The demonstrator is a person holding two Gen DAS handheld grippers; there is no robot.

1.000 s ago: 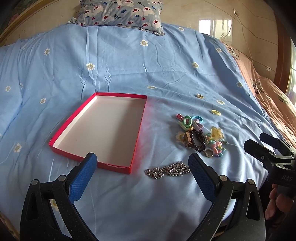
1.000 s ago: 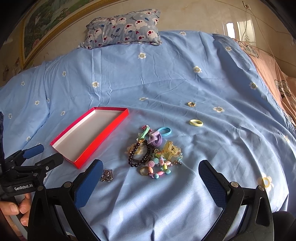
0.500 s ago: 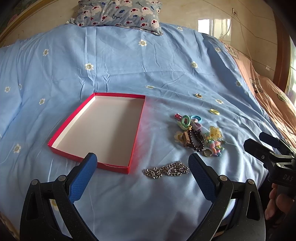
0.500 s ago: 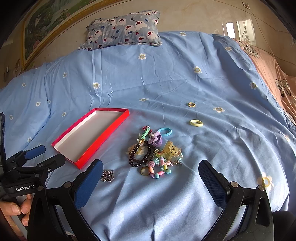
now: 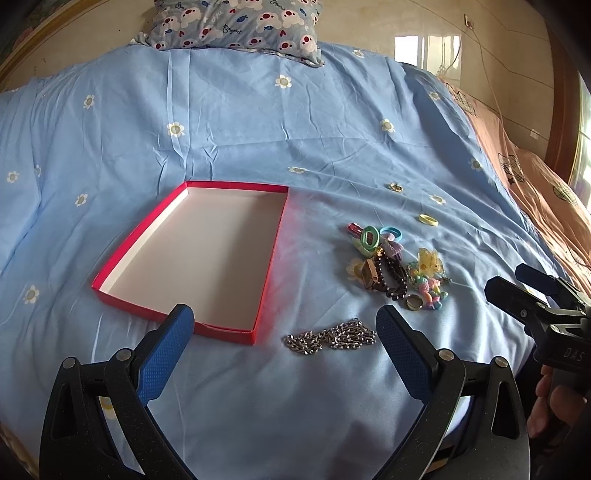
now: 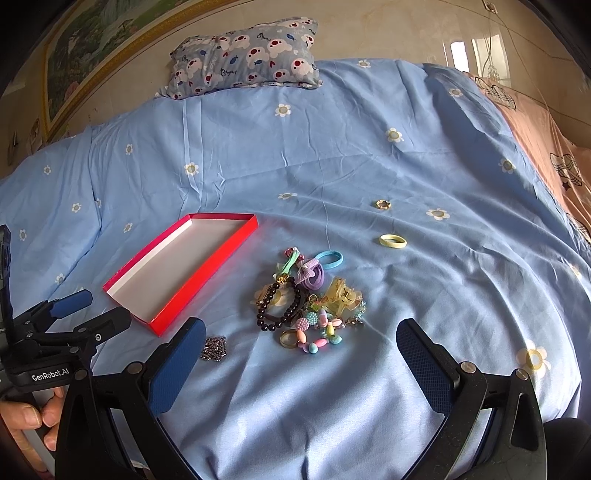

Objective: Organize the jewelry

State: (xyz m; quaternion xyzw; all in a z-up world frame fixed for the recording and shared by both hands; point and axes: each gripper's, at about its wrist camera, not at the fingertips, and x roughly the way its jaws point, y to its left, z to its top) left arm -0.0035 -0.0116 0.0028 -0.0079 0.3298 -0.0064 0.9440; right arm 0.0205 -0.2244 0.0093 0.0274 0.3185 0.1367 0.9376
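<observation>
A shallow red box with a white inside lies empty on the blue bedsheet. A silver chain rests just right of its near corner. Further right sits a pile of jewelry: dark bead bracelet, hair ties, coloured beads, a yellow clip. A yellow ring and a small gold ring lie apart behind it. My left gripper hangs open just before the chain. My right gripper is open near the pile.
A patterned pillow lies at the head of the bed. A peach cover runs along the right side. A framed picture hangs on the wall. A hand holds the left gripper's handle.
Both views have shifted only slightly; the left gripper has eased a little forward toward the chain. Nothing was taken hold of or moved on the bed.
</observation>
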